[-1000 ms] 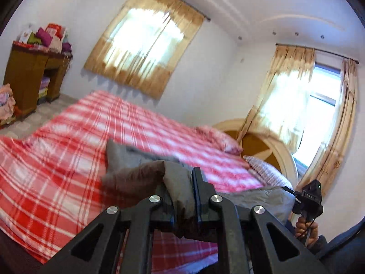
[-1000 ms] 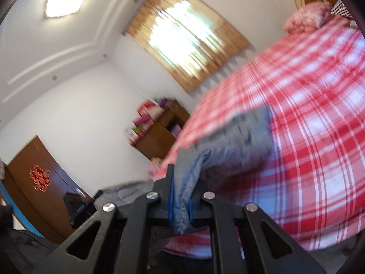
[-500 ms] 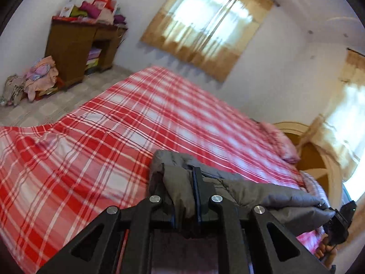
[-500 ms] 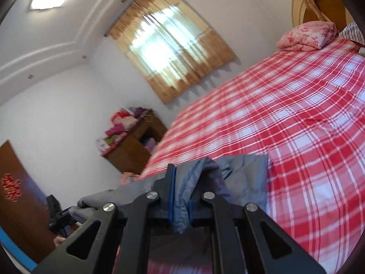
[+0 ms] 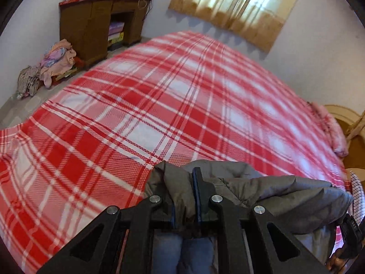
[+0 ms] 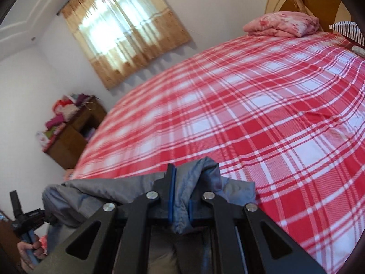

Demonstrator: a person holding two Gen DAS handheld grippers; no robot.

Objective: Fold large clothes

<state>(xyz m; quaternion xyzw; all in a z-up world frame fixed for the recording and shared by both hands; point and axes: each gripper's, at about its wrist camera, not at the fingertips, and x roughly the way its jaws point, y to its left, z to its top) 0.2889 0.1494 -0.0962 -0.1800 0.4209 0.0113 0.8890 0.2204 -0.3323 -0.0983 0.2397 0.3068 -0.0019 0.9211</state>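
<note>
Clothes pile (image 5: pixel 50 66): on the floor at far left, against the wall, beside the cabinet.
Cabinet (image 5: pixel 91 27): brown wood, past the bed's far left corner; folded cloth stacked on its top and in its open shelf. Also seen at the left in the right wrist view (image 6: pixel 73 137).
Curtain (image 5: pixel 235 6): tan, over a bright window on the wall beyond the bed.
Bed (image 5: pixel 159 105): covered by a red and white plaid sheet that fills most of both views (image 6: pixel 262 118).
Left gripper (image 5: pixel 184 196): fingers (image 5: pixel 198 182) closed on a bunch of the garment, cloth wedged between the blue pads.
Garment (image 5: pixel 273 196): grey and padded, stretched between the two grippers at the near edge of the bed; its front fold lies over the plaid sheet. In the right wrist view (image 6: pixel 109 189) it runs left from the fingers towards the other gripper.
Right gripper (image 6: pixel 180 196): fingers (image 6: pixel 170 182) clamped on a bluish-grey fold of the garment, which bulges up between them and hangs down below.
Pillow (image 6: pixel 282 24): pink, floral, at the head of the bed in front of the wooden headboard (image 6: pixel 319 2).
Striped cloth (image 6: pixel 349 30): dark and white stripes, at the far right edge, beside the pillow.
</note>
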